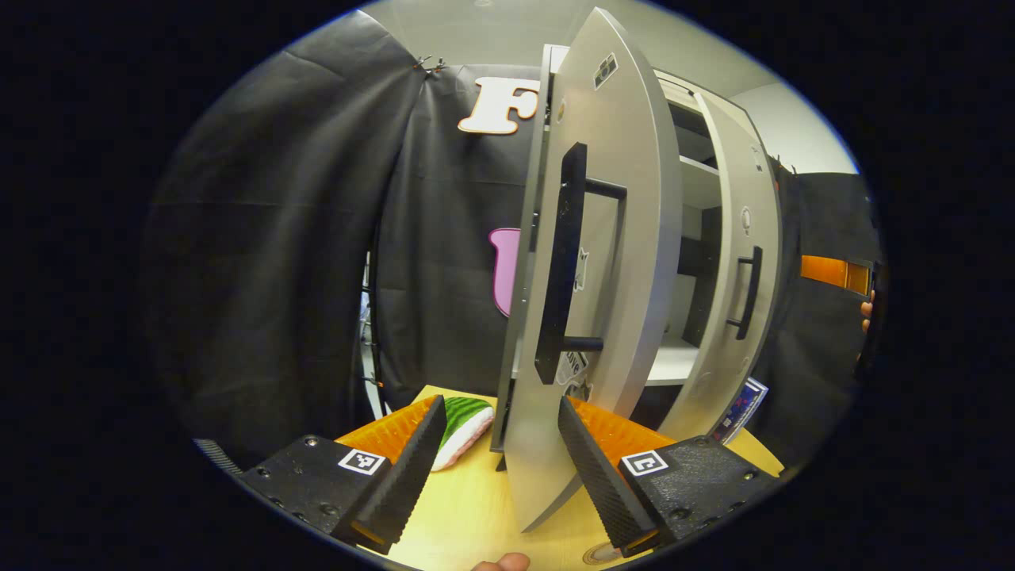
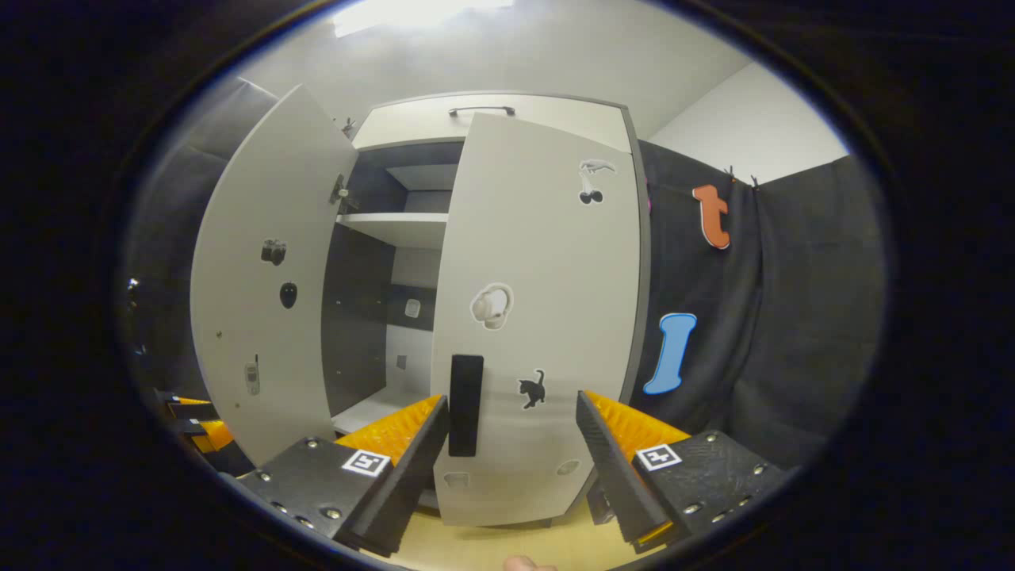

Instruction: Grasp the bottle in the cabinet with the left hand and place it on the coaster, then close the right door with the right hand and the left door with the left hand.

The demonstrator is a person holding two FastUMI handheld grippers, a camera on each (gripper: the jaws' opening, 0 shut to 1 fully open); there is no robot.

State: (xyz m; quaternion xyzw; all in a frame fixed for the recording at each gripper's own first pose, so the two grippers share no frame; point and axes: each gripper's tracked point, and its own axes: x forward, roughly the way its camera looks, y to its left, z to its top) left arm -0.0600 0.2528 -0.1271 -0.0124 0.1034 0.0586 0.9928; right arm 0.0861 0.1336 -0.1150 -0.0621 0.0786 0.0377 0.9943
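Cabinet (image 2: 492,111) faced; hand-held grippers (image 1: 498,452) gaping.

The tall light-grey cabinet (image 2: 484,119) with dark inner walls stands on the pale wooden table. Its flat grey left door (image 1: 610,262) with a black bar handle (image 1: 563,262) stands wide open; its sticker-dotted grey right door (image 2: 539,317) is nearly closed.

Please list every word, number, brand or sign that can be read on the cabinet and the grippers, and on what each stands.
No readable words or numbers.
Grey right cabinet door: picture stickers alone, a black cat sticker and a cherries sticker.
Square black-and-white marker on the right gripper: a pattern, no letters.
Colourful printed card at the cabinet's foot: too blurred to read.
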